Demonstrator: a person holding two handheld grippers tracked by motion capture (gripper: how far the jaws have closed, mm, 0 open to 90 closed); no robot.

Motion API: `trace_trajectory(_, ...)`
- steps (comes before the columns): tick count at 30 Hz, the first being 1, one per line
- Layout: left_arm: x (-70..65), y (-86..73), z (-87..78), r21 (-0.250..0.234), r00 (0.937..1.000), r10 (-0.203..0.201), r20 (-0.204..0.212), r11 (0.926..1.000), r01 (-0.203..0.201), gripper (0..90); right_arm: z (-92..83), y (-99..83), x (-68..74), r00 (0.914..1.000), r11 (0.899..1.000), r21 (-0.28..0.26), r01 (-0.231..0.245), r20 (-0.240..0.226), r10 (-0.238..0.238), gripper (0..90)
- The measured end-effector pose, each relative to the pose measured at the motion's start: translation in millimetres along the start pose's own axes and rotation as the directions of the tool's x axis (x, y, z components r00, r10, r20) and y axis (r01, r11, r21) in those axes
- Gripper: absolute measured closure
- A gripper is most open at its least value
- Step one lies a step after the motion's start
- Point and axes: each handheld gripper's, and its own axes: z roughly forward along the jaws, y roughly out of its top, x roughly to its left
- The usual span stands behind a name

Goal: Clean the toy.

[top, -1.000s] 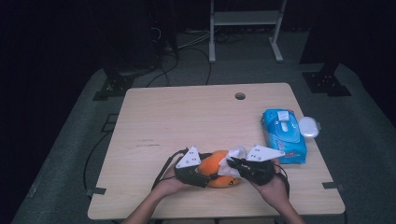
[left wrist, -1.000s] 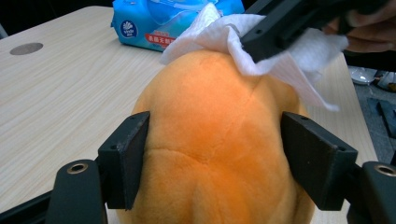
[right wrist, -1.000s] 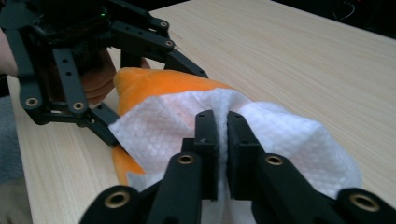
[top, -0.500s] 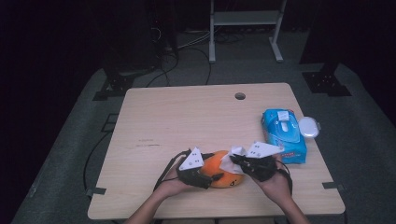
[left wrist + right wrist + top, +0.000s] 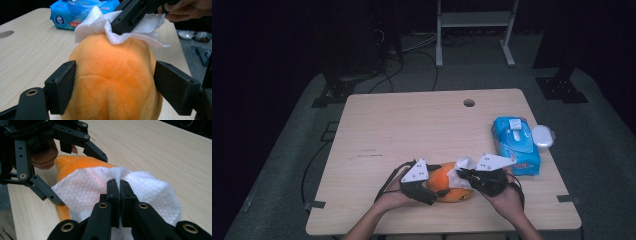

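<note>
Altogether: one orange plush toy [image 5: 449,184], one white wipe [image 5: 462,167], one blue wipe pack [image 5: 514,145].

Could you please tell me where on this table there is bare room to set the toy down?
The tabletop is bare from its left edge to the wipes pack, up to the round hole. The near edge is crowded: both claws work on the orange plush toy.

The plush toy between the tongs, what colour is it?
The plush toy is orange all over, with a white wipe lying on its top. The left gripper view shows it best.
</note>
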Motion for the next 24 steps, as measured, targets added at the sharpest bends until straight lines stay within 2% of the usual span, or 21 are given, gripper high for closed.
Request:
trace_trajectory(2,-0.3,1.3,0.7,-0.002,0.9999,-0.01,-0.013,1.0,0.01,25.5,-0.6,1.0,-0.4,0.9999,1.0,-0.002,-0.009,0.005,0.009,87.2)
trace_trajectory(4,-0.5,2.3,2.5,-0.008,0.9996,-0.021,-0.018,0.9997,0.021,27.0,-2.3,7.3,7.6,0.9992,1.0,-0.021,0.019,0.035,-0.018,87.0)
trace_trajectory(7,-2.9,2.8,3.8,-0.006,0.9998,-0.003,-0.02,1.0,0.003,26.6,-2.0,12.9,17.0,0.9993,0.999,-0.036,0.037,0.008,-0.037,86.7)
trace_trajectory(9,-2.5,3.3,2.4,-0.002,0.9998,0.002,-0.019,1.0,-0.002,23.6,0.7,13.2,20.2,0.998,0.998,-0.019,0.062,0.009,-0.062,86.7)
trace_trajectory(10,-1.1,3.7,1.0,-0.002,0.9999,0.004,-0.016,1.0,-0.004,21.2,1.9,11.5,19.0,0.9982,0.998,-0.013,0.06,0.002,-0.06,86.7)
trace_trajectory(12,2.1,4.3,-1.1,0.0,0.9996,-0.021,-0.019,0.9998,0.021,17.1,3.4,7.0,13.7,0.9989,0.999,-0.007,0.046,-0.01,-0.046,86.8)
trace_trajectory(14,6.6,2.7,-1.4,0.021,0.997,-0.073,-0.028,0.9971,0.073,9.6,1.6,4.8,9.4,0.9992,0.999,-0.009,0.037,-0.011,-0.037,86.6)
trace_trajectory(15,8.8,0.7,-2.3,0.018,0.9957,-0.09,-0.021,0.9957,0.09,9.7,0.0,4.4,7.5,0.9996,1.0,-0.008,0.029,-0.008,-0.029,86.5)
trace_trajectory(17,9.2,-1.3,-3.7,0.007,0.9963,-0.086,-0.003,0.9963,0.086,17.8,-1.7,3.3,3.7,0.9999,1.0,-0.011,0.016,-0.005,-0.016,86.4)
trace_trajectory(19,5.9,0.6,-3.1,0.016,0.9977,-0.068,-0.01,0.9976,0.068,23.2,-2.2,3.4,2.0,1.0,1.0,-0.011,0.006,-0.007,-0.006,86.4)
trace_trajectory(21,2.9,2.5,-2.2,0.021,0.9975,-0.069,-0.015,0.9974,0.07,25.7,-2.6,4.2,3.1,1.0,1.0,-0.014,0.008,0.002,-0.008,86.4)
trace_trajectory(22,1.3,3.5,-2.1,0.025,0.998,-0.059,-0.024,0.9979,0.06,28.8,-5.1,6.5,8.4,0.9994,0.999,-0.041,0.028,0.02,-0.027,86.3)
trace_trajectory(24,-4.1,6.1,0.2,0.023,0.9978,-0.046,-0.047,0.9986,0.047,30.8,-6.8,11.8,19.1,0.998,0.996,-0.069,0.062,0.005,-0.062,86.0)
